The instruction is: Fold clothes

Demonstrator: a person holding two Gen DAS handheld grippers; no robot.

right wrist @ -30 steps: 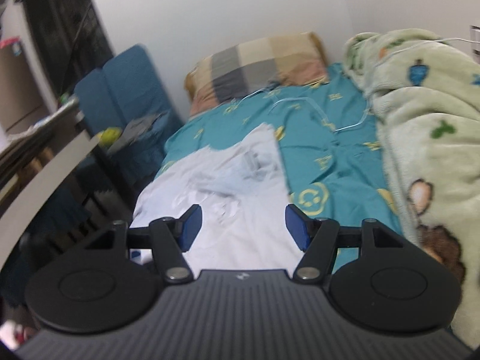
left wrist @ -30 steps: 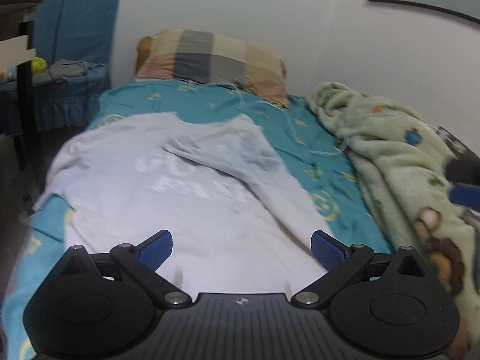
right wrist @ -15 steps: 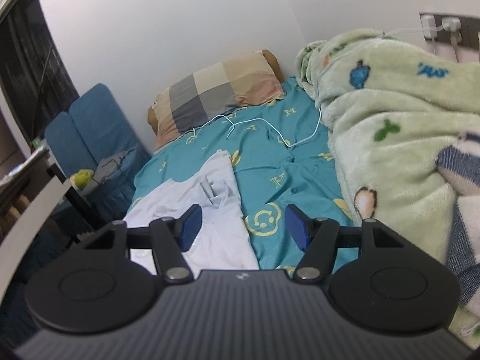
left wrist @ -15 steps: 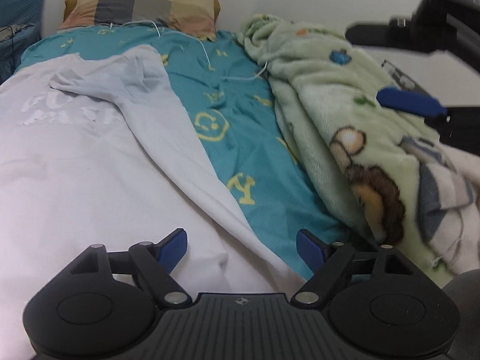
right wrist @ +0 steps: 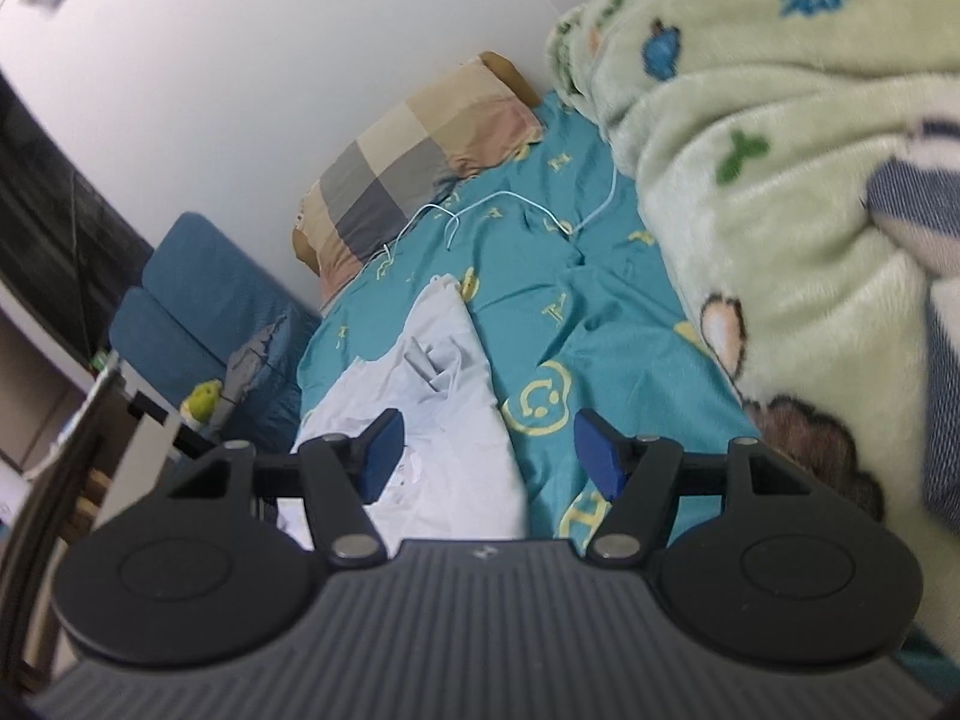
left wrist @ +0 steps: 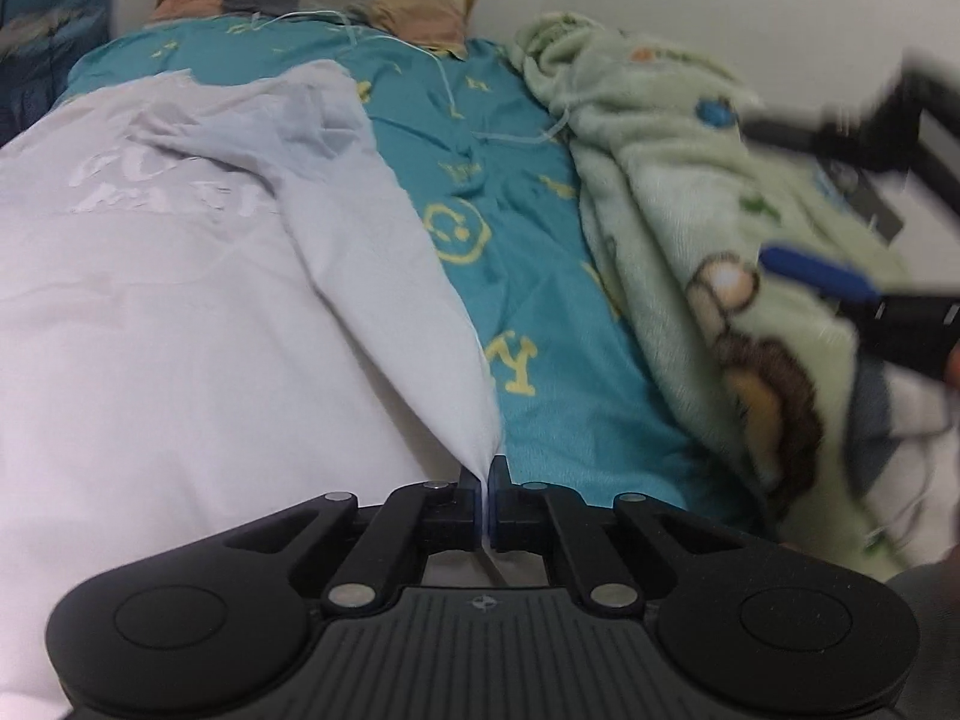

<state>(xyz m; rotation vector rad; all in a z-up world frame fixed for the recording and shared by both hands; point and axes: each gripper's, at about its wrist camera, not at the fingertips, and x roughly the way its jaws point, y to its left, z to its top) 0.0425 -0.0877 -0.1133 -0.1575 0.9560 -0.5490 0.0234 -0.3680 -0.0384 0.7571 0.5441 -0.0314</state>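
Between the left hand-held gripper [left wrist: 485, 495] pads, white shirt [left wrist: 198, 324] corner, pinched.

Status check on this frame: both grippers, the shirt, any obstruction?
Left gripper shut on the white shirt at its near corner. Right gripper open, nothing held. Green fleece blanket bunched beside it on the teal sheet.

left gripper [left wrist: 485, 483] fingers just closed, pinched together | right gripper [right wrist: 489, 450] fingers spread
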